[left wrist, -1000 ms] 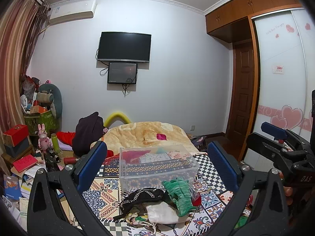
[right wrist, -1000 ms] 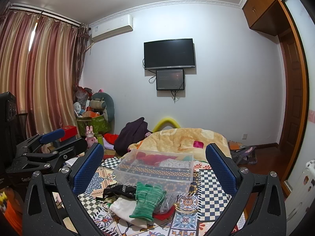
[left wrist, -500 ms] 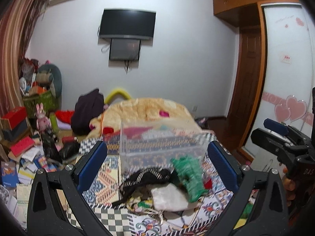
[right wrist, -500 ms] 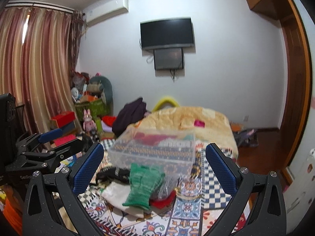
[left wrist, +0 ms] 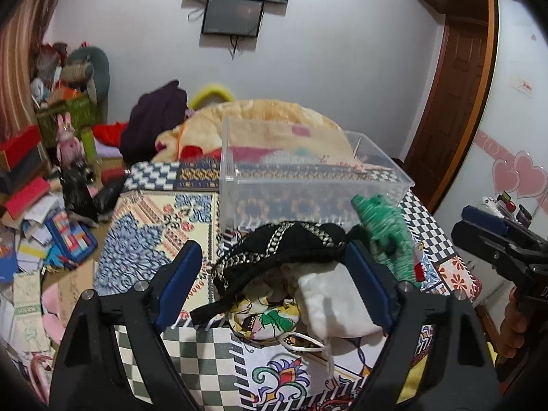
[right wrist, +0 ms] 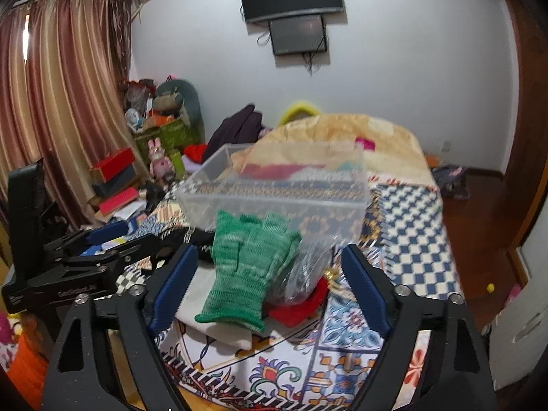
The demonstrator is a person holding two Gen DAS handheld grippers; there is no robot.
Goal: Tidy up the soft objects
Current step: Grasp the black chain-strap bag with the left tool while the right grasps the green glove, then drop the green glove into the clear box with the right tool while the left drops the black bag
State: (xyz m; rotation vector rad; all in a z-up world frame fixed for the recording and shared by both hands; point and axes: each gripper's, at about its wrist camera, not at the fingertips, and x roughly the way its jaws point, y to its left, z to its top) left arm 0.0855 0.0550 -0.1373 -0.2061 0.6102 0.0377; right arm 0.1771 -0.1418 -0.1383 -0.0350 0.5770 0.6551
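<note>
A pile of soft things lies on the patterned bed cover in front of a clear plastic box [left wrist: 308, 178]. In the left wrist view the pile holds a black trimmed garment [left wrist: 287, 250], a white cloth [left wrist: 328, 304] and green knitted gloves [left wrist: 387, 229]. My left gripper [left wrist: 274, 291] is open and empty, its fingers on either side of the black garment and white cloth. In the right wrist view my right gripper [right wrist: 270, 281] is open and empty around the green gloves [right wrist: 246, 274], with a clear bag [right wrist: 308, 267] and a red cloth [right wrist: 301, 308] beside them. The clear box [right wrist: 274, 191] stands just behind.
A beige blanket [left wrist: 274, 120] and a dark garment [left wrist: 154, 120] lie at the far end of the bed. Boxes, books and a pink toy rabbit [left wrist: 68, 140] clutter the floor at left. A wooden door [left wrist: 455, 102] and wardrobe stand at right.
Both grippers have moved forward and tilted down toward the pile, which now sits between their fingers. Both stay open.
</note>
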